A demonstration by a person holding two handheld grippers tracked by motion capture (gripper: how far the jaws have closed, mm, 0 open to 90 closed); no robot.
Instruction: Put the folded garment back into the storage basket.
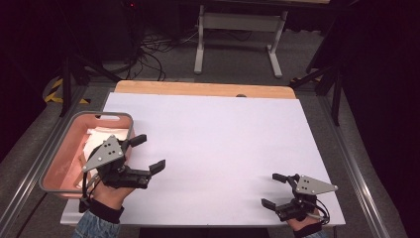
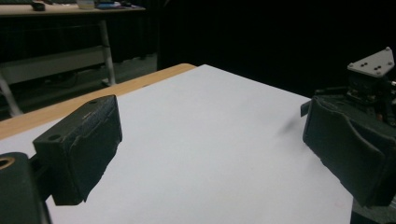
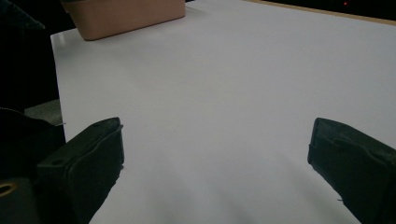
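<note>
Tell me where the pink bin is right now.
In the high view the pink bin sits at the table's left edge, overhanging the white sheet, right beside the open left gripper. It holds pale flat pieces.

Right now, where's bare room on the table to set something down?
The white sheet is bare from the left gripper across to the right gripper, and back to the wooden strip. The only crowded spot is the left edge, with the pink bin of pale pieces and the left gripper beside it.
</note>
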